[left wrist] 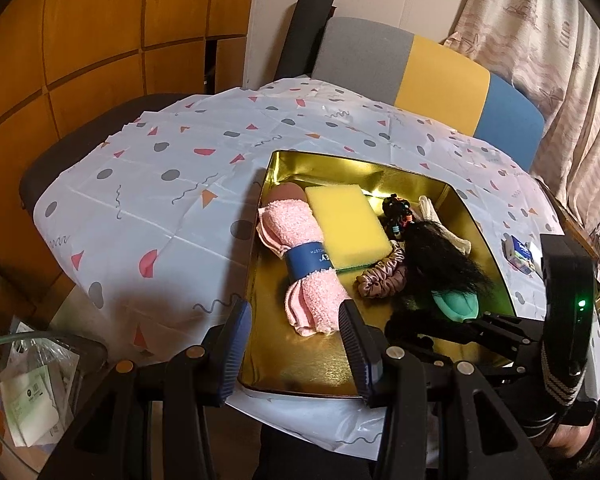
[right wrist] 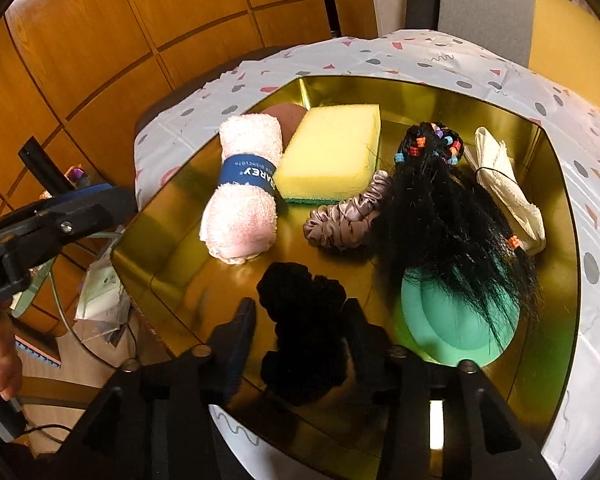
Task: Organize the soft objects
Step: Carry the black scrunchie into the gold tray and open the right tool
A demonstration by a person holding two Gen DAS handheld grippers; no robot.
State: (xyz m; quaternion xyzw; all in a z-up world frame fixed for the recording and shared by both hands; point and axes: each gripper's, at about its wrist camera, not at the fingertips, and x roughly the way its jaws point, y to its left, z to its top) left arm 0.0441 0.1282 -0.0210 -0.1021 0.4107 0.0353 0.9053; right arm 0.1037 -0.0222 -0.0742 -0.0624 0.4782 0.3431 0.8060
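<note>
Here the black scrunchie [right wrist: 304,320] lies between the spread right tongs [right wrist: 300,344]; left tongs [left wrist: 296,344] spread too.

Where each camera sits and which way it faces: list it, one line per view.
Left wrist: above the gold tin's near-left corner, looking across the table; its own open left gripper and the right gripper's body show.
Right wrist: over the tin, looking down; right gripper around a black scrunchie, plus the left gripper and hand.
Shared: pink dishcloth, yellow sponge, hairpiece, green pad.
</note>
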